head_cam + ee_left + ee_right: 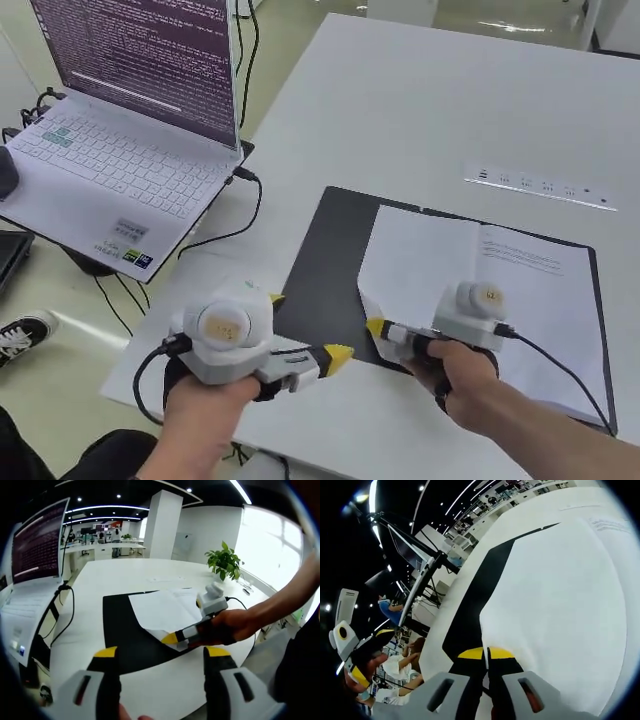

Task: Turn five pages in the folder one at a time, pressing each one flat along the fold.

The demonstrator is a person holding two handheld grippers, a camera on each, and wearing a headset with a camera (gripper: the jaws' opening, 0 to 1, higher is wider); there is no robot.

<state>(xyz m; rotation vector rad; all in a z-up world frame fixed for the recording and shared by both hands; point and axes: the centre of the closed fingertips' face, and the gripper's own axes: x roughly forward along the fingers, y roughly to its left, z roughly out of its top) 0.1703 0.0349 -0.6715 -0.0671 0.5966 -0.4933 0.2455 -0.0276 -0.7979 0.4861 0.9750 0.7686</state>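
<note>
A black folder [318, 270] lies open on the white table [420, 110], with printed white pages on its right half. My right gripper [378, 328] is shut on the lower left corner of the top page [420, 270], which curls up off the stack. In the right gripper view the yellow-tipped jaws [486, 653] pinch the thin sheet [545, 605] above the black cover [470, 615]. My left gripper [306, 325] hovers open at the folder's near left corner, empty. Its own view has the jaws [161, 652] wide apart, facing the right gripper [170, 638] and page [160, 610].
An open laptop [130, 120] stands on a lower surface to the left, with black cables [240, 215] running off it. A white power strip [545, 185] lies beyond the folder. The table's near edge is just under my hands. A potted plant [225, 562] stands far off.
</note>
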